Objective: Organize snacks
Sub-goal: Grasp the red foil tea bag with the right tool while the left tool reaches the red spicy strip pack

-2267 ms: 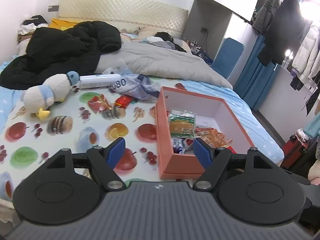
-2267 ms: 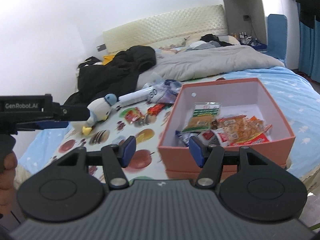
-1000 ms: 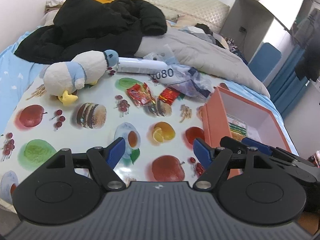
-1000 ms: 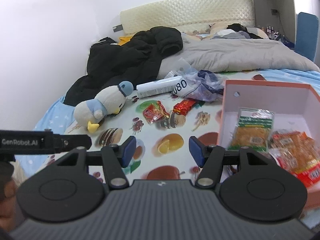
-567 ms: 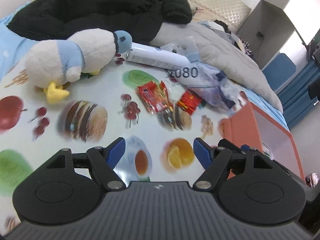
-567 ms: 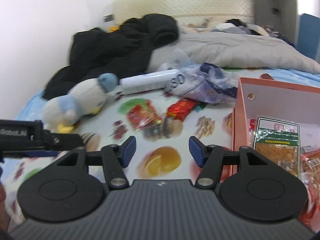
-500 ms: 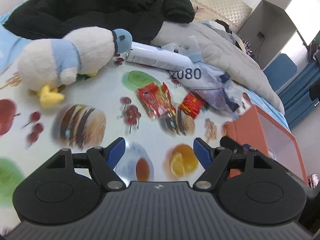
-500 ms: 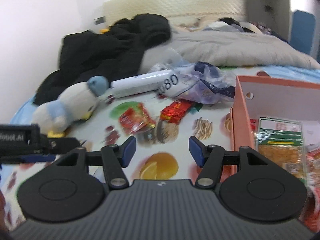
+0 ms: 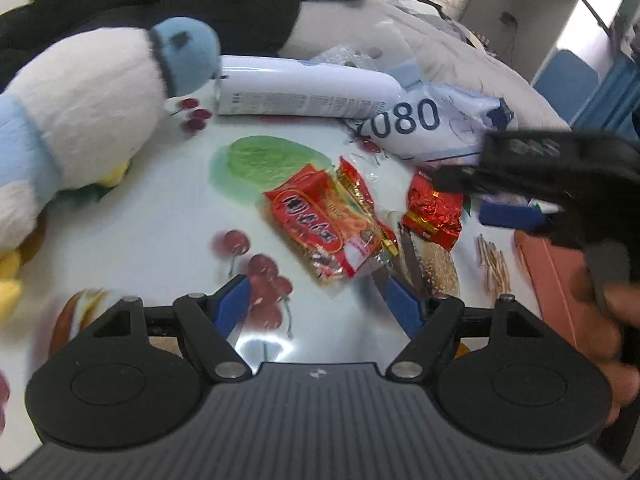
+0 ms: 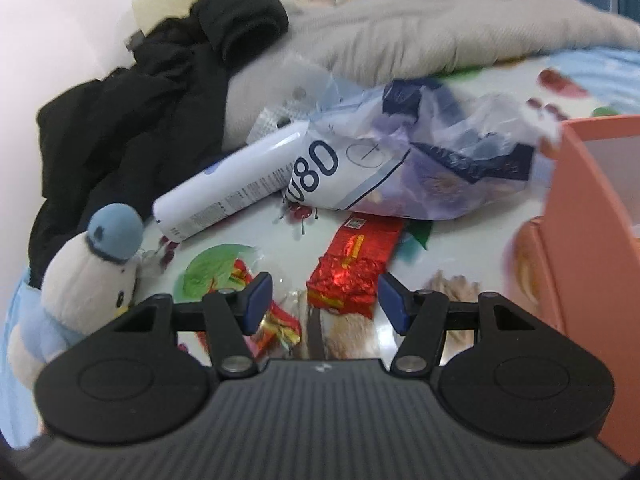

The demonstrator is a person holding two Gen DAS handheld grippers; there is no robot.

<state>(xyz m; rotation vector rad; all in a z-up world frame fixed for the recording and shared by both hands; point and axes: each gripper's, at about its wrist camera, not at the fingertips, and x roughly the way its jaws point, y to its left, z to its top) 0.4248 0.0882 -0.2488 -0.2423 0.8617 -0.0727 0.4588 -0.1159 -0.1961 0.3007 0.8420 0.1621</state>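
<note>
Two snacks lie on the fruit-print sheet (image 9: 168,216). One is a red-orange noodle packet (image 9: 320,224), just ahead of my open left gripper (image 9: 318,306), with its lower end reaching between the blue pads. To its right is a red foil packet (image 9: 432,216). My right gripper (image 9: 464,198) hangs open over it. In the right wrist view the foil packet (image 10: 352,264) lies just ahead of and between the fingers of the right gripper (image 10: 325,303), with the pads clear of it. The noodle packet (image 10: 276,320) shows partly behind the left finger. The orange box (image 10: 592,216) stands at the right edge.
A plush duck (image 9: 88,120) lies at the left, with a white tube (image 9: 304,92) and a crumpled plastic bag (image 10: 420,168) behind the snacks. Black clothing (image 10: 160,100) and a grey blanket (image 10: 440,28) lie further back. A person's hand (image 9: 608,320) holds the right gripper.
Both grippers have moved forward and down toward the two packets, which now look much larger. The right gripper has come into the left wrist view over the foil packet.
</note>
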